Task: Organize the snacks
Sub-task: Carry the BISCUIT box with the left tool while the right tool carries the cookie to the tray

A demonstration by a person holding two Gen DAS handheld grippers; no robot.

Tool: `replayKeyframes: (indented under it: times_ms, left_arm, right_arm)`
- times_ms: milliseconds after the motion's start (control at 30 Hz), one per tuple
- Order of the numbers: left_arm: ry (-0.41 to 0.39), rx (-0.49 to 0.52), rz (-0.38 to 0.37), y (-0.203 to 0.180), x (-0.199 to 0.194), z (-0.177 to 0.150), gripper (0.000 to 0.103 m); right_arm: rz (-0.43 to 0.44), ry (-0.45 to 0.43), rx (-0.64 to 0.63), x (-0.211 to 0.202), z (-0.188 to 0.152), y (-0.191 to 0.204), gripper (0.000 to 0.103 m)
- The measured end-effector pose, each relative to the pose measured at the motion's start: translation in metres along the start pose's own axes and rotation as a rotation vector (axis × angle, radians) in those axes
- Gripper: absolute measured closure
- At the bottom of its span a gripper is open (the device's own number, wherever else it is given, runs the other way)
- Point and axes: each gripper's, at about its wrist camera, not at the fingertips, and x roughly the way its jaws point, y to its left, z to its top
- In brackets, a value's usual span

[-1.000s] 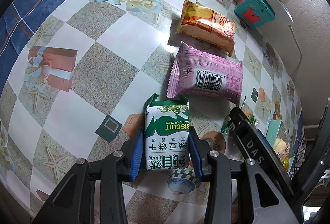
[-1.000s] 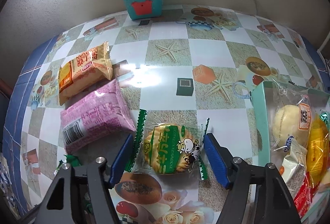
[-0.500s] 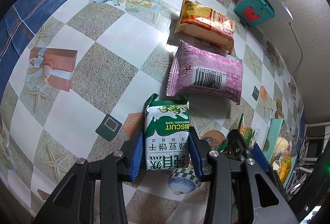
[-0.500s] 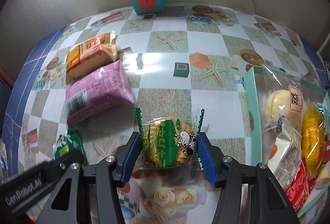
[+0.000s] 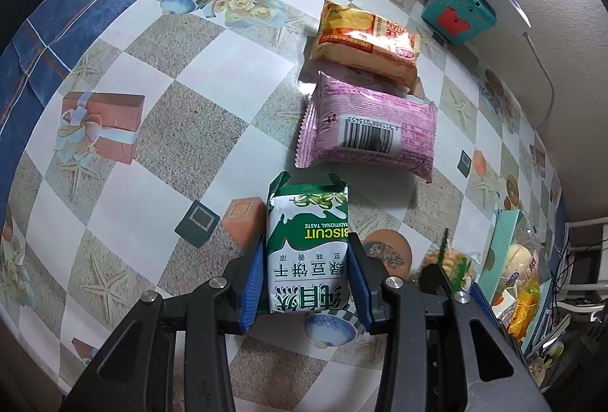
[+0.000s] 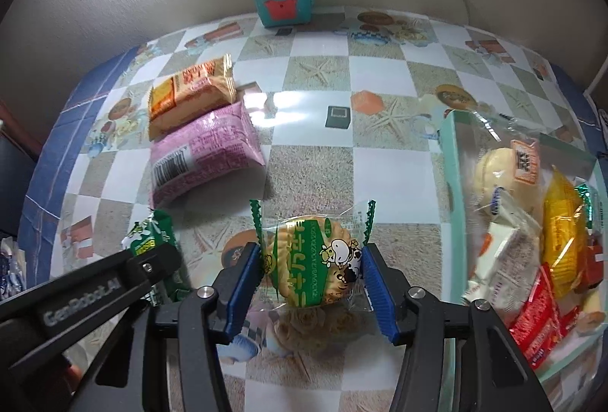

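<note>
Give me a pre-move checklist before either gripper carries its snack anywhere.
1. Left gripper shut on the green biscuit pack: ok.
2. Right gripper shut on the round cracker packet: ok, pads pressing both sides.
3. Grippers apart from each other: ok, though close, side by side.
4. Room in the teal tray: cannot tell, already crowded with snacks.
5. Pink packet and orange packet out of the way: ok, lying farther back.
6. Packs lifted off the table: cannot tell.
</note>
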Motion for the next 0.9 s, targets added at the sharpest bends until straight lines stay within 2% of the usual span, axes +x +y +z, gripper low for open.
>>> replayKeyframes:
  times_ms: [233, 367, 467, 600, 767, 900]
  left_arm:
    - [-0.054, 0.026, -0.011, -0.015, -0.025, -0.006, 0.06]
    - [-0.096, 0.063, -0.025, -0.035, -0.042, -0.006, 0.06]
    - [-0.114, 0.116, -0.048, -0.06, -0.049, -0.012, 0.06]
    - [-0.112, 0.205, -0.074, -0.102, -0.05, -0.027, 0.06]
    - [-0.075, 0.31, -0.133, -0.148, -0.045, -0.053, 0.06]
    - [-0.051, 0.402, -0.152, -0.183, -0.043, -0.077, 0.06]
  right_arm:
    - [0.03, -0.046, 0.041, -0.036, 0.007, -0.02, 0.046]
    - [0.035, -0.079, 0.094, -0.057, 0.014, -0.045, 0.046]
    - [0.024, -0.088, 0.174, -0.067, 0.017, -0.079, 0.046]
    - [-0.051, -0.105, 0.293, -0.08, 0.017, -0.136, 0.046]
    - [-0.102, -0.113, 0.429, -0.091, 0.012, -0.202, 0.046]
    - [-0.145, -0.098, 0.503, -0.091, 0.005, -0.245, 0.046]
